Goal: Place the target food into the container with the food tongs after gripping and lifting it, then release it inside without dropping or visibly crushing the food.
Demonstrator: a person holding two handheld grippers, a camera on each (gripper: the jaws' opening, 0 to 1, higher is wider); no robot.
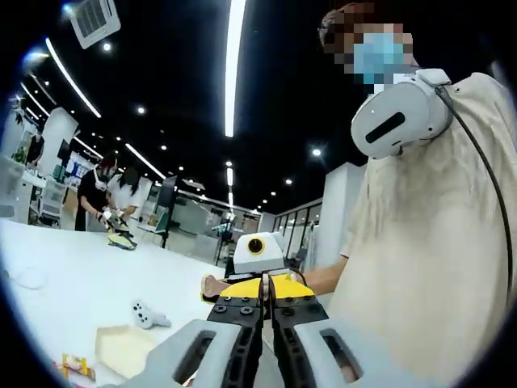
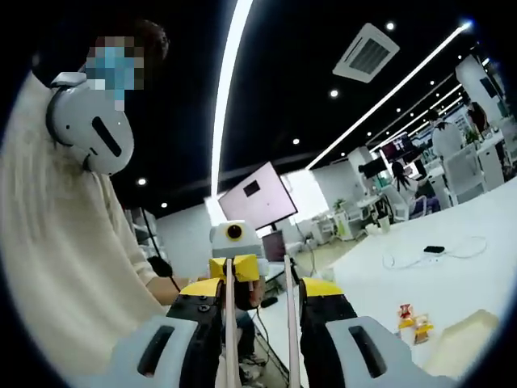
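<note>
Between the right gripper's jaws we see the tongs held – two thin metal blades, one along each jaw's inner face, parallel and well apart, with nothing between them. Beyond their tips sits the left gripper, in front of a person in a beige top. The left gripper view shows its jaws pressed together and empty. On the white table, toward its near edge, the beige container lies flat, and just beside it stands the food – small red and yellow pieces, too small for us to tell more. A cable lies farther back.
</note>
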